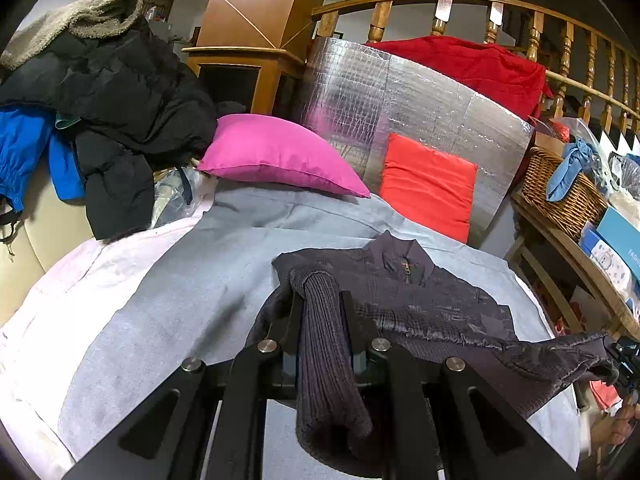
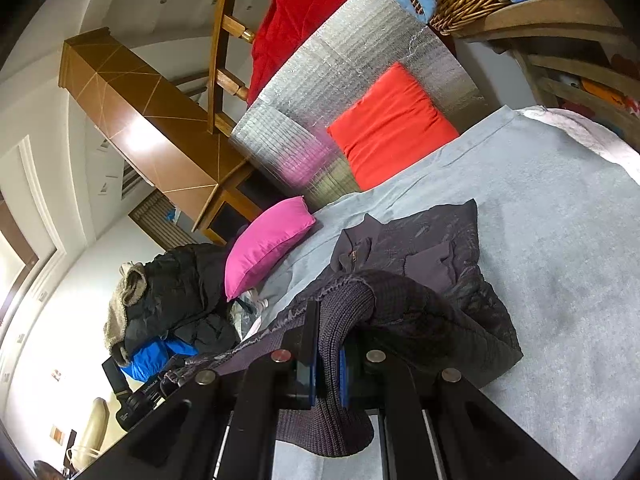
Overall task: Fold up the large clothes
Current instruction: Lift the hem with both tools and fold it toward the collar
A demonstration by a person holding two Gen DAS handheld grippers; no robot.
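Left wrist view: left gripper clamped on jacket hem, lower centre.
Right gripper: clamped on hem too.
Advice: keep hem taut, level.

Blue box, right of wicker basket: white letters "FASH", rest cut off at frame edge. Small white print on black camera body, well left of basket in right wrist view: unreadable.
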